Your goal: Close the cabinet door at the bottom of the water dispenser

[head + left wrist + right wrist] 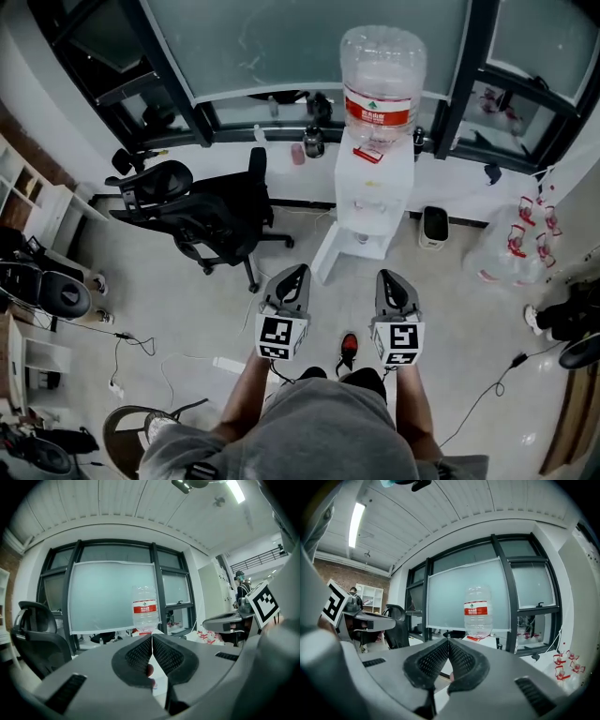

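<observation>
Left gripper (298, 272) and right gripper (386, 277) are held side by side, each with jaws pressed together on nothing, well short of the dispenser (375, 192) standing ahead between them, its bottom door (328, 255) hanging open just beyond the left jaws, bottle (380, 75) on top.

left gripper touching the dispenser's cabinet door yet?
Apart. In the left gripper view the left gripper has the water dispenser well beyond its tips; cabinet door unreached.
</observation>
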A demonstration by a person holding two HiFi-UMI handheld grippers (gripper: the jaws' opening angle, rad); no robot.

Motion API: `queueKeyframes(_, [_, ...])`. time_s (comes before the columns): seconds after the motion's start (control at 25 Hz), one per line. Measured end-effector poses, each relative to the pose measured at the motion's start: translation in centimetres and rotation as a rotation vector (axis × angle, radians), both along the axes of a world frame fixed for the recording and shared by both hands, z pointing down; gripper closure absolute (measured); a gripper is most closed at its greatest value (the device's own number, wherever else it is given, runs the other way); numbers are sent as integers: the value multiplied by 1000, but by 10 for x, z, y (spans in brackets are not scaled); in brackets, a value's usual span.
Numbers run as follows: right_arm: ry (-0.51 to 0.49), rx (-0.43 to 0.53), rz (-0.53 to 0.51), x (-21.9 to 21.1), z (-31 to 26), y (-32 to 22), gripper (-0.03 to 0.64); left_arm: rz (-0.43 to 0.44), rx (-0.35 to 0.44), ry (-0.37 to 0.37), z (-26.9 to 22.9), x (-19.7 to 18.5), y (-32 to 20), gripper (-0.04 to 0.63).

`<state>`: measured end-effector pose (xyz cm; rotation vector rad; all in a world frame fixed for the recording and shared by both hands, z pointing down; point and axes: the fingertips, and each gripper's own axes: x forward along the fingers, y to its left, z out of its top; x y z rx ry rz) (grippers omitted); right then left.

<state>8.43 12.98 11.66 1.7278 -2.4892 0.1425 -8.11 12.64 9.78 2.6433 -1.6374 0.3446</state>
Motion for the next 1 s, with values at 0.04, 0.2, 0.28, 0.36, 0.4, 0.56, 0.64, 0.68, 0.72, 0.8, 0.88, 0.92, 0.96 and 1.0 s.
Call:
queueKeyframes(0.04, [-3,-4,-4,4,1,-10,597,-8,-6,2,1,3,-10,571])
queueKeyframes(0.2, [-5,-20,-31,13,9,-47,597,-40,-18,8,5,11,-44,571])
queueKeyframes(0.28, [-7,-27,-47,12,13,-61,597,-56,-30,5,10,11,-57,571])
queueKeyframes(0.36, [-12,-40,-64,10,17,-74,597,-74,-48,0,16,9,-68,571])
queueKeyframes(0.4, [-15,-47,-73,8,19,-79,597,-83,-52,-1,18,8,-73,571])
queueKeyframes(0.56, [-19,-73,-110,-7,32,-105,597,-114,-67,-4,28,-3,-94,571])
queueKeyframes(0.64, [-22,-93,-126,-18,44,-118,597,-134,-85,-6,39,-13,-103,571])
queueKeyframes(0.68, [-22,-106,-133,-23,52,-123,597,-143,-95,-6,46,-18,-107,571])
queueKeyframes(0.72, [-22,-119,-139,-29,60,-129,597,-151,-105,-5,53,-23,-111,571])
queueKeyframes(0.8, [-19,-142,-149,-42,78,-142,597,-162,-122,-6,69,-35,-119,571])
queueKeyframes(0.88, [-20,-165,-156,-57,97,-156,597,-169,-141,-11,88,-48,-130,571])
queueKeyframes(0.92, [-22,-178,-159,-64,107,-163,597,-172,-151,-14,98,-54,-135,571])
queueKeyframes(0.96, [-25,-191,-162,-71,117,-168,597,-174,-162,-15,108,-60,-139,571])
queueKeyframes(1.0, [-28,-205,-164,-78,128,-173,597,-176,-174,-16,118,-65,-143,571])
